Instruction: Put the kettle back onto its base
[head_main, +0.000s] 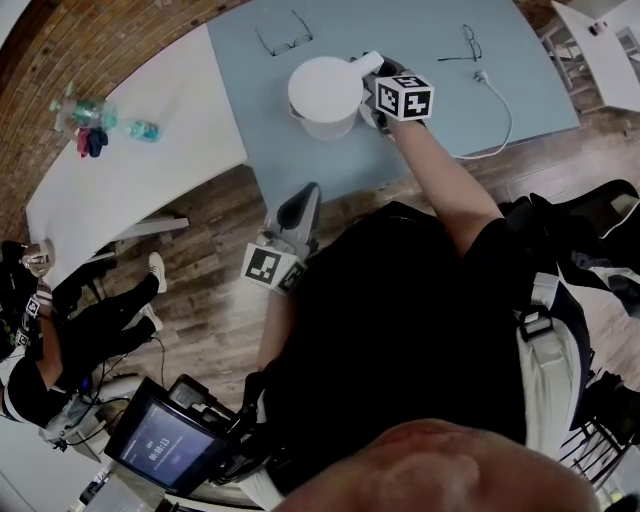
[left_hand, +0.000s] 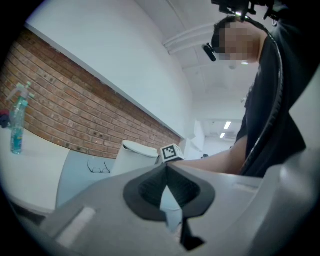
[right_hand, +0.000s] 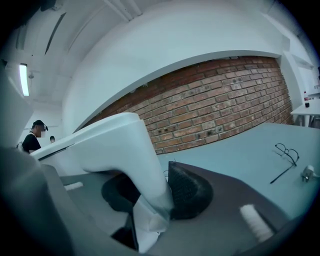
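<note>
A white kettle (head_main: 325, 95) with a flat lid stands out on the blue-grey table (head_main: 250, 80) in the head view. My right gripper (head_main: 372, 85) reaches in from the right and is shut on the kettle's handle (right_hand: 125, 150). In the right gripper view the white handle fills the gap between the dark pads (right_hand: 187, 192). The kettle's base is not visible in any view. My left gripper (head_main: 308, 195) hangs off the table's near edge, close to my body. Its jaws meet at the tips with nothing between them, and it points towards the kettle (left_hand: 132, 155).
A white cable with a plug (head_main: 480, 76) curls on the table right of the kettle. Two pairs of glasses (head_main: 283, 35) (head_main: 470, 42) lie at the far side. A spray bottle (head_main: 100, 112) rests on the white table (head_main: 130, 190) to the left. A seated person (head_main: 60, 330) is at lower left.
</note>
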